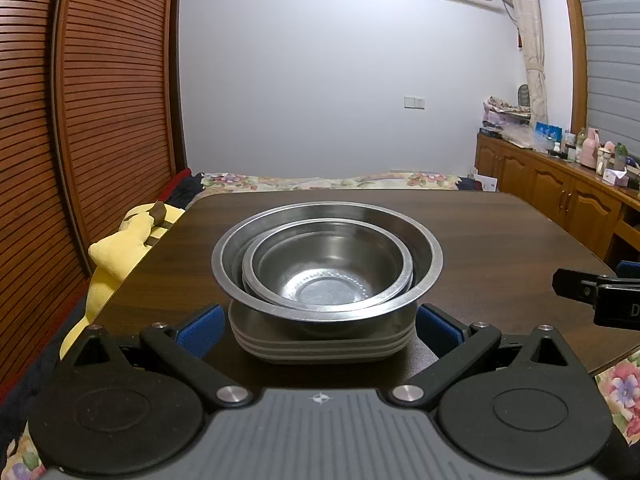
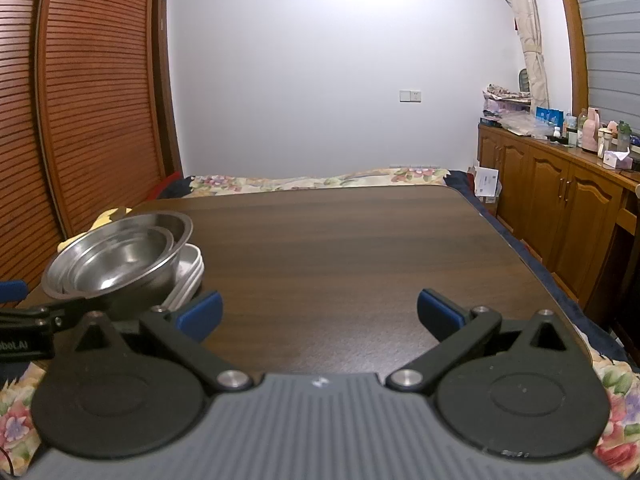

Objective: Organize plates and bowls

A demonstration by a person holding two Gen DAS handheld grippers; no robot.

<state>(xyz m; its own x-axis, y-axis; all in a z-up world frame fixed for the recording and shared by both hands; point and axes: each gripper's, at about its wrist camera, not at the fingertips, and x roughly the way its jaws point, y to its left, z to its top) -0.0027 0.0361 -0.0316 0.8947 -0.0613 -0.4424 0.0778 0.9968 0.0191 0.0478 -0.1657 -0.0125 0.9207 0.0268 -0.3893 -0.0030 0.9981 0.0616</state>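
Note:
Several steel bowls [image 1: 327, 258] sit nested inside one another on a stack of grey rectangular plates [image 1: 320, 346] on the dark wooden table [image 1: 500, 232]. My left gripper [image 1: 320, 320] is open, its blue-padded fingers on either side of the plate stack without touching it. In the right wrist view the same nested bowls [image 2: 116, 256] and plates [image 2: 188, 276] stand at the far left. My right gripper [image 2: 318, 312] is open over bare table [image 2: 340, 240], holding nothing. Part of the right gripper [image 1: 600, 294] shows at the right edge of the left wrist view.
A yellow plush toy [image 1: 116, 256] lies off the table's left edge. A bed with a floral cover [image 2: 320, 180] lies beyond the far edge. Wooden cabinets [image 2: 560, 208] with bottles on top line the right wall. Slatted wooden doors [image 1: 80, 120] stand at left.

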